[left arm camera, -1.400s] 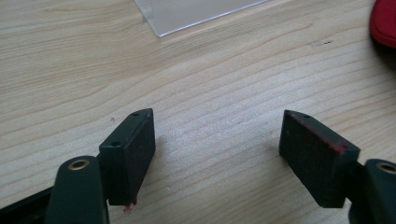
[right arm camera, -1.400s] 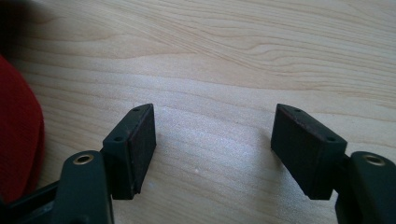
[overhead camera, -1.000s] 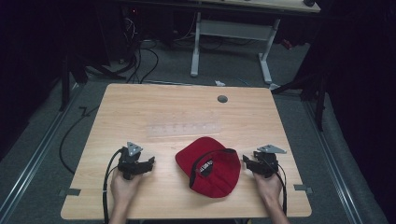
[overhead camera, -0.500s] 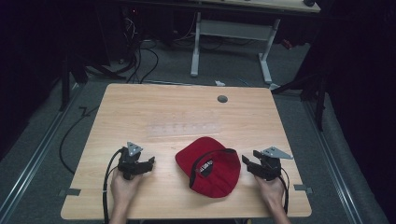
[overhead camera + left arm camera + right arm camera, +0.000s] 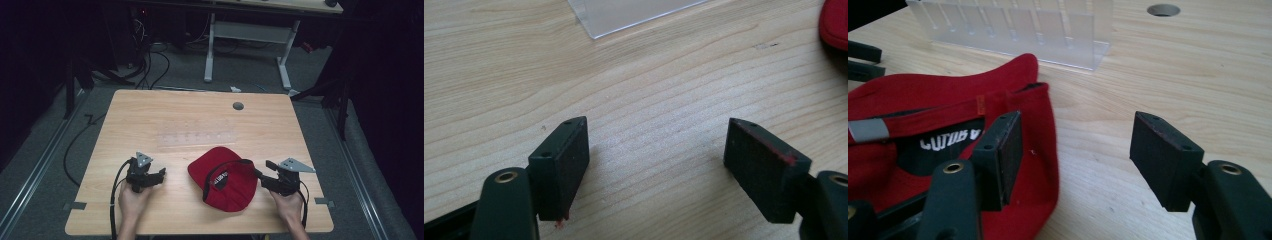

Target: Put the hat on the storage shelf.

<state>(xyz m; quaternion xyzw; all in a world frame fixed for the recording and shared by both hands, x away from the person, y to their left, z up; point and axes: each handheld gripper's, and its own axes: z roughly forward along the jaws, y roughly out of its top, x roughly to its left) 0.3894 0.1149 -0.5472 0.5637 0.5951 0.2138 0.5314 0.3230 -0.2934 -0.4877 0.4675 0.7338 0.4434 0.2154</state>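
Cap: the red cap is lying upside down near the front edge of the table, right of centre, its opening with the black inner label facing up and its brim pointing toward the far left.
Your right gripper: it is hovering just right of the cap, and its jaws have just been opening; in the right gripper view one jaw is standing over the red rim, the other over bare wood, and neither is pressing on the fabric.
Your left gripper: you are resting it on the table well left of the cap, jaws spread wide over bare wood.
Handling: you are likely dealing with something light and soft; the crown will fold and sag under a pinch, while the brim looks stiffer.
Where to hold: you are best off taking the rim band or the brim edge, where the cloth is doubled.
Risk: thin fabric may be slipping out of a shallow pinch.
Nearby: a clear plastic rack is standing just beyond the cap.
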